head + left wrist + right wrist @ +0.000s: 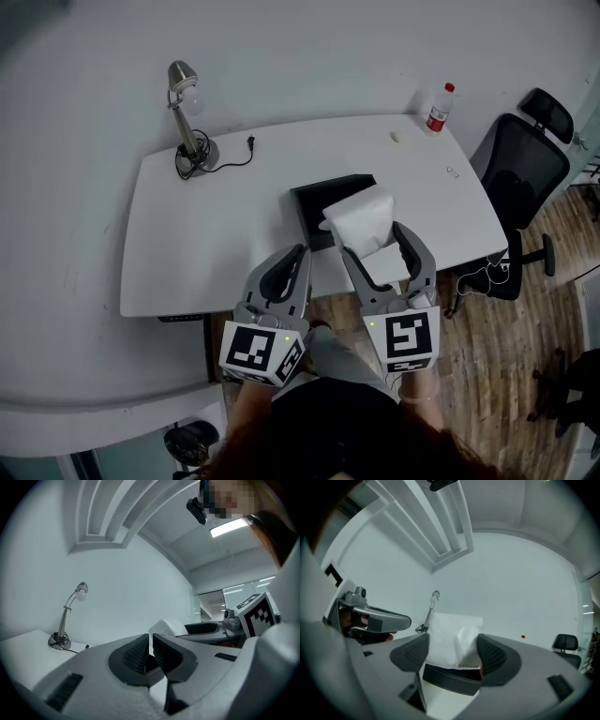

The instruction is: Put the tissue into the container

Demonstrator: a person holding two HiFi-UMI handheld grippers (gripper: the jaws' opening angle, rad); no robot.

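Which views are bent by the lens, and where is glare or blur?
Head view: even light, sharp, the table edge bows a little. Left gripper view: strong fisheye, black border, ceiling light glares. Right gripper view: same fisheye; tissue clear.

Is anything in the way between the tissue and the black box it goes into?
No, nothing visible. The right tool holds the tissue right over the black container, with nothing between them. The left tool is shut, empty and off to the side.
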